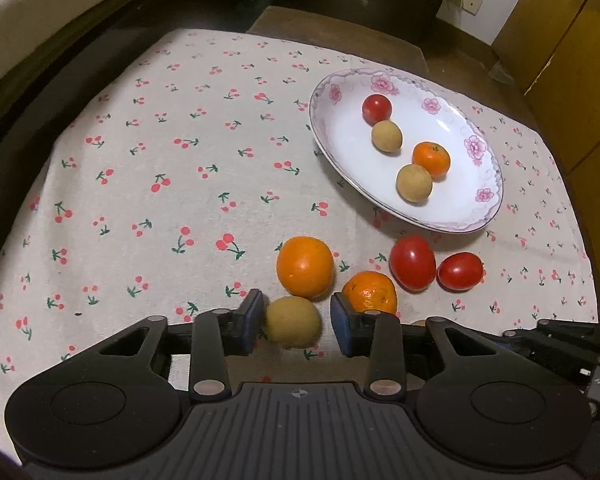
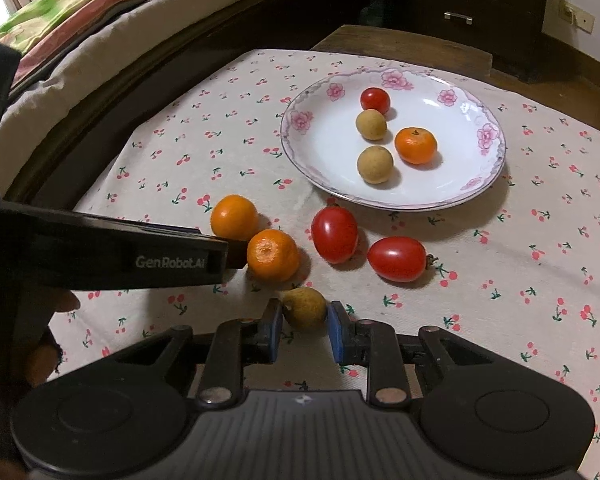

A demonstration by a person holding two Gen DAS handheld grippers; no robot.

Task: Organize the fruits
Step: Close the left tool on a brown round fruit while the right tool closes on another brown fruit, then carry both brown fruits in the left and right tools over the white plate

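Left gripper [image 1: 296,320] up close, jaws apart, with a small brown fruit [image 1: 293,322] on the cloth between them and a gap on each side. Right gripper [image 2: 305,322] up close too, blue pads [image 2: 276,320] tight beside another brown fruit [image 2: 304,308]; squeezing or not, cannot tell. Farther off, a flowered white plate [image 2: 332,148] holding one orange [image 2: 416,145], two brown fruits and one small tomato [image 2: 375,100]. Between plate and grippers, on the cherry cloth [image 2: 540,280], two oranges and two big red tomatoes. "GenRobot.AI" in white on the left gripper's side.
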